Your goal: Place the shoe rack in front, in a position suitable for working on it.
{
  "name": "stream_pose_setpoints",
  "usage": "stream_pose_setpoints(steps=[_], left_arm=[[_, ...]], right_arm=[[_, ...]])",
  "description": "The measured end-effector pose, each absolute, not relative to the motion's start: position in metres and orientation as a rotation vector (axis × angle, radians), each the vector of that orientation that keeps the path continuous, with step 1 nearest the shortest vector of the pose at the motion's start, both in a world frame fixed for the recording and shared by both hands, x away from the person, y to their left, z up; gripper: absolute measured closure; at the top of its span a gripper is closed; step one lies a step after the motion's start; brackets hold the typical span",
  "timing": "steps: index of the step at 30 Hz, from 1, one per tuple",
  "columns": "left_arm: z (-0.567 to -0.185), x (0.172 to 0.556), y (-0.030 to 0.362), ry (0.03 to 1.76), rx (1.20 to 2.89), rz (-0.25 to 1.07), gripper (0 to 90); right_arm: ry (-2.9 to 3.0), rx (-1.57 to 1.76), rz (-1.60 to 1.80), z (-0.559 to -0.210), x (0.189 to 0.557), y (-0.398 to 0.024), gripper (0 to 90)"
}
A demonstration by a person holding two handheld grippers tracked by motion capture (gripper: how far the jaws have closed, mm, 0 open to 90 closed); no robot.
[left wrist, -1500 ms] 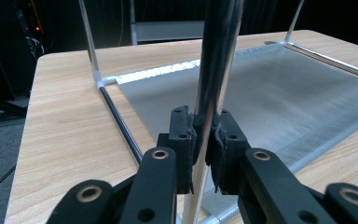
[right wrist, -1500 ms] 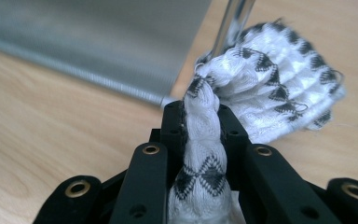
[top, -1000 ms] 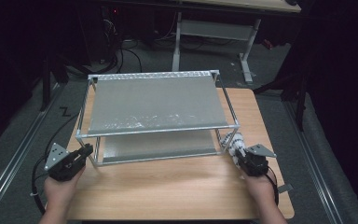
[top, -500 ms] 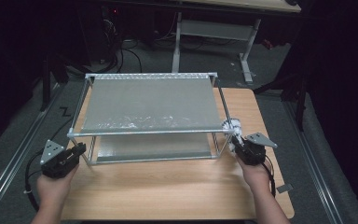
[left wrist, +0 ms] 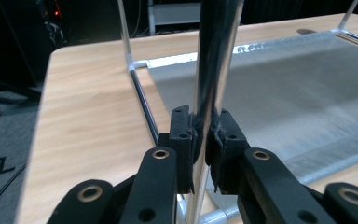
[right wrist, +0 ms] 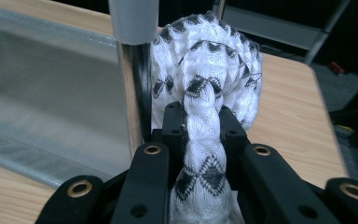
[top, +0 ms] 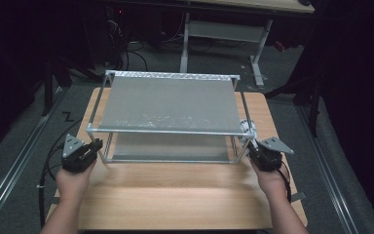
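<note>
You hold the rack post point(left wrist: 212, 74) clamped in the left gripper point(left wrist: 201, 149); the right gripper point(right wrist: 200, 140) pinches the white rope point(right wrist: 205, 88). Next, probably wind it around the corner post carefully.

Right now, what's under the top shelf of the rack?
Under the top shelf a lower mesh shelf shows along its front strip, resting on the table. The upper shelf covers the rest of it, so anything lying there can't be seen.
</note>
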State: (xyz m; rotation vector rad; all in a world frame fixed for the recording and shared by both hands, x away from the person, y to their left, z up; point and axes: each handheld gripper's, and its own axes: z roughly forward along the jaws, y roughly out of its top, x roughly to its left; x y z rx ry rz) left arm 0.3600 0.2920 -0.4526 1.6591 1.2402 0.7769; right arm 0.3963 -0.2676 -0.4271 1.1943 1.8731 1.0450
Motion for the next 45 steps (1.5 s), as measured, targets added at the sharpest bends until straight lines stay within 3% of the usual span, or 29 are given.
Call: stream_pose_setpoints(steps=[10,29,31,34,36,45], left_arm=[[-0.451,0.393,0.26,1.24,1.672,0.765,80.5],[-0.454,0.428,0.259,1.278,1.599,0.771,79.6],[-0.454,0.426,0.258,1.276,1.611,0.809,74.6],[-0.45,0.415,0.256,1.274,1.618,0.868,56.8],[-0.446,0.404,0.256,1.262,1.622,0.913,49.5],[-0.438,0.352,0.253,1.27,1.628,0.856,44.3]], right_arm=[[1.825,1.285,1.034,-0.442,0.387,-0.299,77.9],[1.825,1.292,1.008,-0.445,0.385,-0.294,77.8],[1.831,1.284,1.013,-0.445,0.384,-0.293,77.7],[1.84,1.276,1.023,-0.445,0.383,-0.291,77.7],[1.847,1.272,1.029,-0.446,0.382,-0.291,77.7],[1.879,1.262,1.037,-0.448,0.381,-0.286,77.6]])
